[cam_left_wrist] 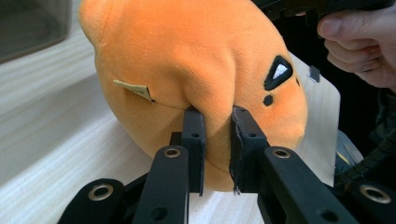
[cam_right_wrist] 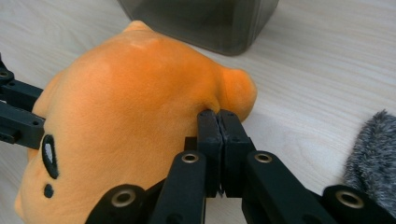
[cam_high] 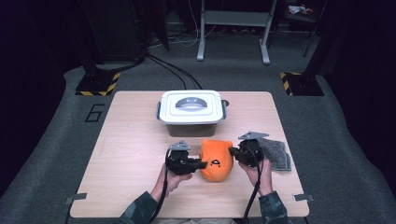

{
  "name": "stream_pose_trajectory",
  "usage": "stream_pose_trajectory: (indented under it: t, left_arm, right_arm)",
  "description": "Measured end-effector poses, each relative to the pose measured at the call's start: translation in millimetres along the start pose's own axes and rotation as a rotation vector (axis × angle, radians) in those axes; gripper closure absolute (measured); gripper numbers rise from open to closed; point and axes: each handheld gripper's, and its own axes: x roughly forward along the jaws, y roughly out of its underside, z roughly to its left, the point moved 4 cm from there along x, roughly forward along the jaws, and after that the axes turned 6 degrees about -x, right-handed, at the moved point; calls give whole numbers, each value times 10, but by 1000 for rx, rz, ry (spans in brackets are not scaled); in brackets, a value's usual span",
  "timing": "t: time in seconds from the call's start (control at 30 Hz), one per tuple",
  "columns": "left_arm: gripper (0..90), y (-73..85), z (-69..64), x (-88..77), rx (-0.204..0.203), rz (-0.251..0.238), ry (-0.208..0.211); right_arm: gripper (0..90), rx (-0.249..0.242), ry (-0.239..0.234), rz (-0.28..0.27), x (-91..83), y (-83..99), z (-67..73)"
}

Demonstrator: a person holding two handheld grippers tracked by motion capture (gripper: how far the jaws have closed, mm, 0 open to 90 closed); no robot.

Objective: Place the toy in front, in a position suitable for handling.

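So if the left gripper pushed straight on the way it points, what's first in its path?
The soft orange plush toy its jaws already pinch; beyond that, probably the right gripper on the far side.

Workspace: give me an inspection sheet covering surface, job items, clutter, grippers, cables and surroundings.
Surface: pale wooden table, flat.
Job's things: orange plush toy near the front edge, pinched from both sides; a small tag shows on its seam.
Clutter: lidded white box behind the toy, grey fuzzy cloth to its right.
Grippers: left gripper shut on a fold of the plush; right gripper shut on plush near a rounded ear.
Cables: one black cable trails from each gripper along the forearm; more cables on the floor beyond the table.
Surroundings: grey carpet, hazard-striped stand bases, a white frame's legs.
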Motion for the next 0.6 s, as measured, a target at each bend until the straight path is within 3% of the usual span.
stream_pose_trajectory:
  t: [0.2, 0.3, 0.43, 0.6]
  left_arm:
    - [778, 88, 3, 70, -34, 4, -2]
    - [775, 127, 4, 101, -40, 1, -10]
    - [755, 140, 13, 111, -41, -2, -13]
    - [624, 101, 15, 43, -50, -3, -14]
  right_arm:
    - [885, 0, 2, 48, 128, -37, 6]
    - [885, -19, -5, 46, 196, -21, -13]
    - [872, -8, -10, 34, 296, 42, -27]
    - [716, 17, 14, 24, 244, 64, -97]
